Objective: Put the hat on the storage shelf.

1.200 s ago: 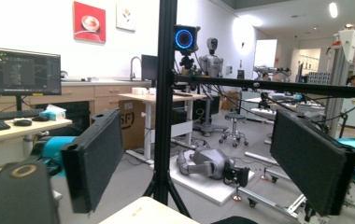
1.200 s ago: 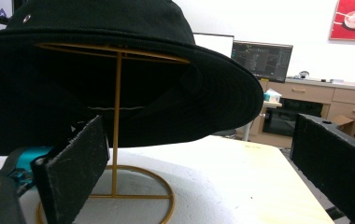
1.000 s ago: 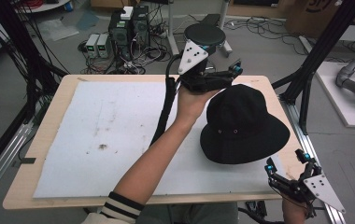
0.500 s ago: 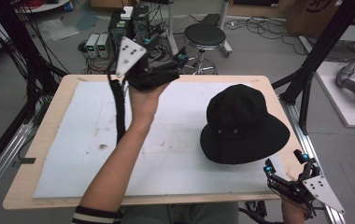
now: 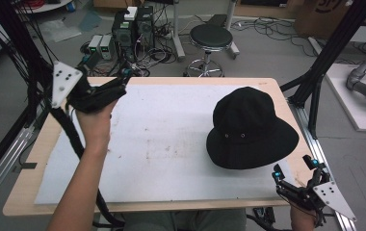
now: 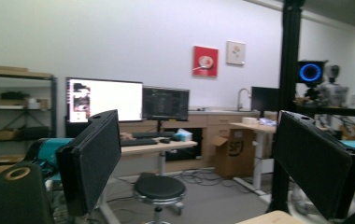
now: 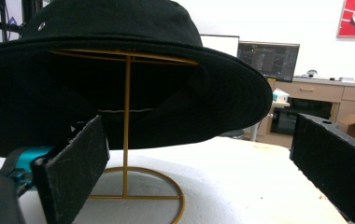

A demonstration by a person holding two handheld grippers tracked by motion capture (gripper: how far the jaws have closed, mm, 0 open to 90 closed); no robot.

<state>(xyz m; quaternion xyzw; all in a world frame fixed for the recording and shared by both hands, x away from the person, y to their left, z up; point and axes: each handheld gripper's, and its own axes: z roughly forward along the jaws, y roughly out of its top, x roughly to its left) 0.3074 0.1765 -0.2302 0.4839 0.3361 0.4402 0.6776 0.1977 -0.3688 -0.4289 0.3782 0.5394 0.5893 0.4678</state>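
Black hat (image 5: 249,127) on gold wire stand (image 7: 133,186), white mat (image 5: 171,144). Left gripper (image 5: 116,86) raised, jaws apart; right gripper (image 5: 294,175) at table (image 5: 22,202) corner near hat, jaws apart.

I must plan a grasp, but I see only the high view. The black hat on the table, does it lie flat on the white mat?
Observer: No. The right gripper view shows the black hat resting on a thin gold stand, with its brim clear of the white mat.
Operator: What foot does this stand have?
Observer: A gold wire ring lying flat on the mat, with one upright rod rising from it.
Operator: Is the right gripper open?
Observer: Yes. The right gripper has its jaws wide apart, nothing between them, and it looks at the hat from low down.
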